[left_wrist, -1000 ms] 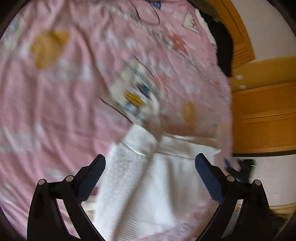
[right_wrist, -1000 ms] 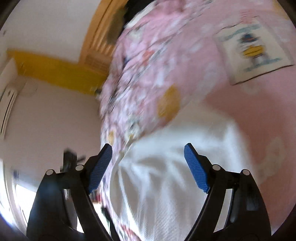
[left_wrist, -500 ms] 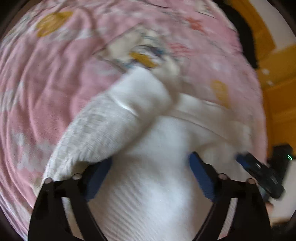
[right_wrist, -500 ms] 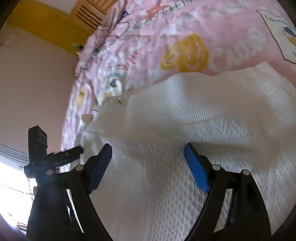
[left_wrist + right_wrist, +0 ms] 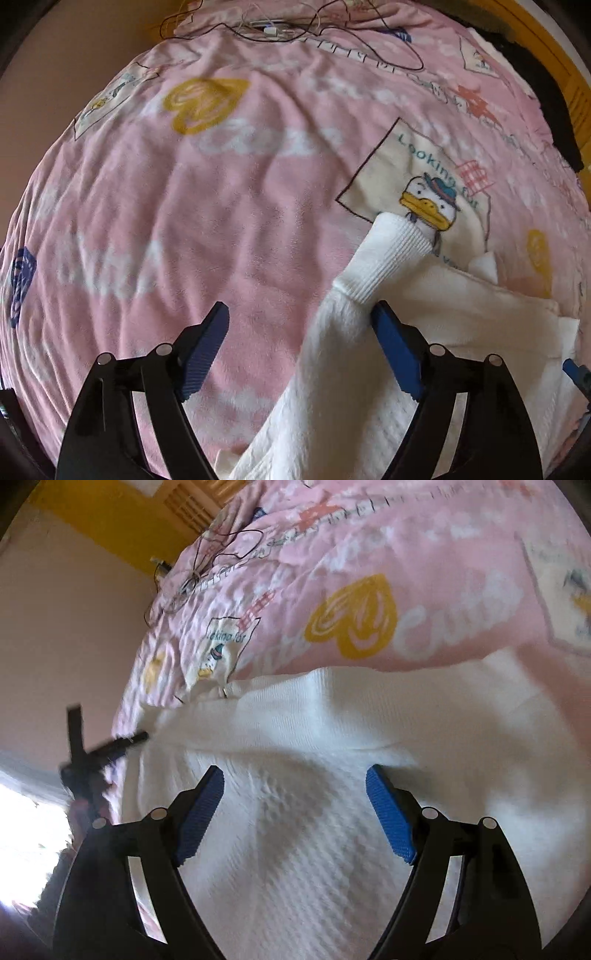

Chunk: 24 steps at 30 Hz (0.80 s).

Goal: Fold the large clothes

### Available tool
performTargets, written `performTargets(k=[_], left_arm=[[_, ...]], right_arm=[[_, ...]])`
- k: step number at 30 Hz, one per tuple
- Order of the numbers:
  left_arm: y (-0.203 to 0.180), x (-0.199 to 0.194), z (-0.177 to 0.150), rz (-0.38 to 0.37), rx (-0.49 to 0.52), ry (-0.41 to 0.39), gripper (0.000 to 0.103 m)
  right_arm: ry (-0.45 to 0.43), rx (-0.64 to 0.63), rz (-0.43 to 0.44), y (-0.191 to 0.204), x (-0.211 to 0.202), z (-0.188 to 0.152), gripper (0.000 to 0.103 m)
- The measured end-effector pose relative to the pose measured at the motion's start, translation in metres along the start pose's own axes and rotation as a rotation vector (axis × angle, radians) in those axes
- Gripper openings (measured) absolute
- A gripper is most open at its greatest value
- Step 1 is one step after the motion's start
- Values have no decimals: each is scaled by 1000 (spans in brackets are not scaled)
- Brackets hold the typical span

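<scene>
A white knit sweater lies on a pink patterned blanket. Its sleeve, ending in a ribbed cuff, runs up between the fingers of my left gripper. That gripper's jaws are closing. The sleeve lies against the right pad, while the left pad stands apart from it over the blanket. My right gripper hovers open over the sweater's body, just below a ribbed band, with its pads off the cloth. The left gripper shows blurred at the sweater's left edge in the right wrist view.
Tangled cables lie at the blanket's far end. A dark garment and yellow woodwork border the bed. A pale wall lies beyond the bed's side. Bare blanket stretches left of the sleeve.
The left gripper dropped toward the bed and shifted from over the sweater's body to the sleeve, its jaws narrowing. The right gripper swung down onto the body and kept its width.
</scene>
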<state>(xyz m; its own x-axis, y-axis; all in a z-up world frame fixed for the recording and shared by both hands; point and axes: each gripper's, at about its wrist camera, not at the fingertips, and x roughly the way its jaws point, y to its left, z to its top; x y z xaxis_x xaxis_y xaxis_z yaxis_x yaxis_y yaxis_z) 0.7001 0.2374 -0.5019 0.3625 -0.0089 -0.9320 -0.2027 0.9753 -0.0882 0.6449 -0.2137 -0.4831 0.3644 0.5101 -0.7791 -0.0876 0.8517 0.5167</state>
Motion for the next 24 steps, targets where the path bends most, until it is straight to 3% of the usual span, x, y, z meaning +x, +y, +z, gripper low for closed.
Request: performTargets(k=[3,6,8,11,12,14,16,20,24], left_arm=[[-16,-30,-6,76,59,-76,77],[-55,-77,-32,147,195,-184,88],[-83,-100,-54,105,265,-201,90],[-124,-112,-86,-48,321,-106,90],[-140,-109,-97,-109,334,-50,90],[-167,-97,-114,-148,359,21,90],[-187,-81,-126,-86,388,47,90],[-203,-36,-136,1,373,154,91],[-201,-16,-137,56,358,175,96]], right_arm=[[-29,-81,-55,1,-30,-9,79],[-70,-128,-109,-17,-76,-35,79],[-69,-124,-109,-34,-96,-50,82],[-29,-72,-73,-74,-117,-80,84],[-18,-31,-39,-91,-119,-89,84],[0,30,23,-114,-118,-103,84],[0,80,97,-139,-113,-116,84],[-4,236,405,-185,-83,-131,84],[-17,187,575,-188,-60,-127,84]])
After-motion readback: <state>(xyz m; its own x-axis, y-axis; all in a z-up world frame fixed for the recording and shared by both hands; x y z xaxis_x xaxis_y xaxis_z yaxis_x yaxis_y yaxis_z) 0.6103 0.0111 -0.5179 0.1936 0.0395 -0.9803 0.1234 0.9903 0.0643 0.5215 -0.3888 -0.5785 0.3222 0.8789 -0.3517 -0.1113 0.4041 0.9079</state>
